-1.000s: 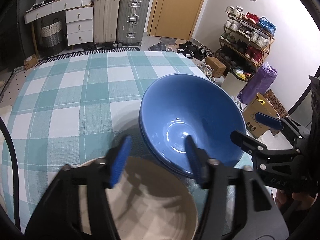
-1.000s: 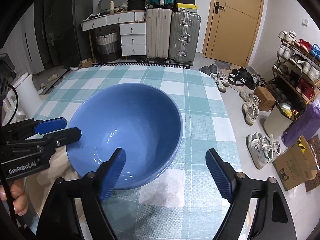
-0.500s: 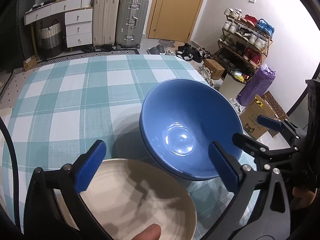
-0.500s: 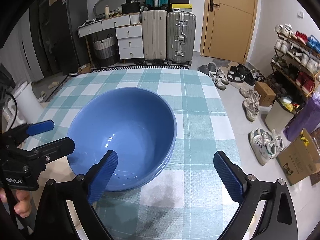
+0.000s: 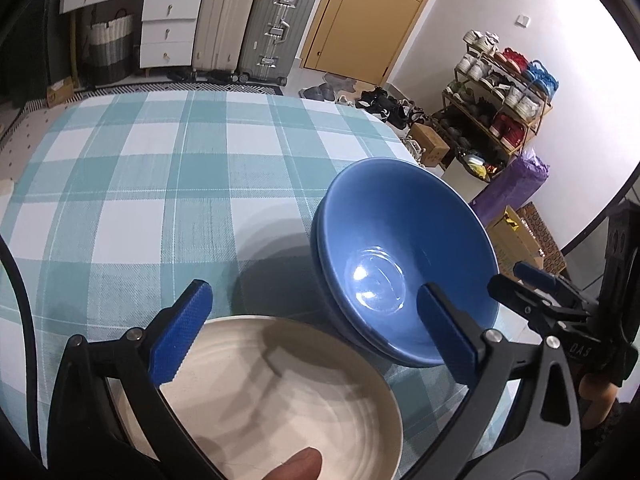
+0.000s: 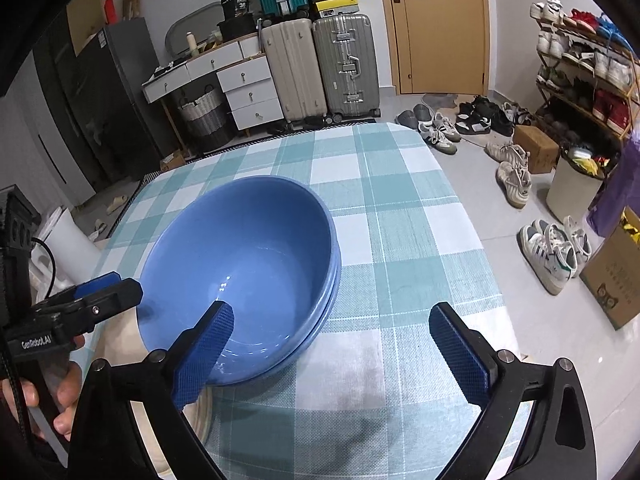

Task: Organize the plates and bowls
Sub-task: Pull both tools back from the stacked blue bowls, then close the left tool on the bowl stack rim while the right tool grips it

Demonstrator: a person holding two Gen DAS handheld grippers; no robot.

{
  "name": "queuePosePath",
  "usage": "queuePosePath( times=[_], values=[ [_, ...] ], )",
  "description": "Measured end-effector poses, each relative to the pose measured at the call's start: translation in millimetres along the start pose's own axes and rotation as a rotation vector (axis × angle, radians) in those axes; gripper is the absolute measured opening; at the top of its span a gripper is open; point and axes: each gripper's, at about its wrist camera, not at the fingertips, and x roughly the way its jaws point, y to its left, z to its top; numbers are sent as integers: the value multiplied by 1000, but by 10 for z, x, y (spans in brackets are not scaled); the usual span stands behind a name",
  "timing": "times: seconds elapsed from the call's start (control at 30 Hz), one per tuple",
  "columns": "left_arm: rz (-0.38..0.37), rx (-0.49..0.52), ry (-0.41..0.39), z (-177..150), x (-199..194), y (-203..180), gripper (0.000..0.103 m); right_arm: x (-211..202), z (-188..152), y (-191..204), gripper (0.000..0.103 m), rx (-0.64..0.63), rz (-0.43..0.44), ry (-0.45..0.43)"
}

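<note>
Two blue bowls (image 5: 404, 260) sit nested on the checked tablecloth (image 5: 160, 184) near the table's right edge; they also show in the right wrist view (image 6: 244, 264). A cream plate (image 5: 280, 396) lies just in front of them, touching the lower bowl. My left gripper (image 5: 316, 332) is open and empty above the plate's far rim. My right gripper (image 6: 332, 348) is open and empty, its left finger over the near rim of the bowls. A fingertip (image 5: 296, 464) shows at the plate's near edge.
The tablecloth (image 6: 400, 240) ends close to the right of the bowls. Beyond the table are suitcases (image 5: 276, 28), a white drawer unit (image 5: 168, 28), a shoe rack (image 5: 500, 92), loose shoes (image 6: 556, 252) and cardboard boxes (image 6: 616, 276) on the floor.
My left gripper opened from nearly shut to wide open over the plate and swung left. The right gripper drew back a little and stayed open.
</note>
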Motion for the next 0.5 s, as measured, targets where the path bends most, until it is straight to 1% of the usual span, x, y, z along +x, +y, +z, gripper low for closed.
queuePosePath(
  times=[0.43, 0.5],
  values=[
    [-58, -64, 46, 2, 263, 171, 101, 80, -66, -79, 100, 54, 9, 23],
    [-65, -65, 53, 0, 305, 174, 99, 97, -70, -88, 100, 59, 16, 24]
  ],
)
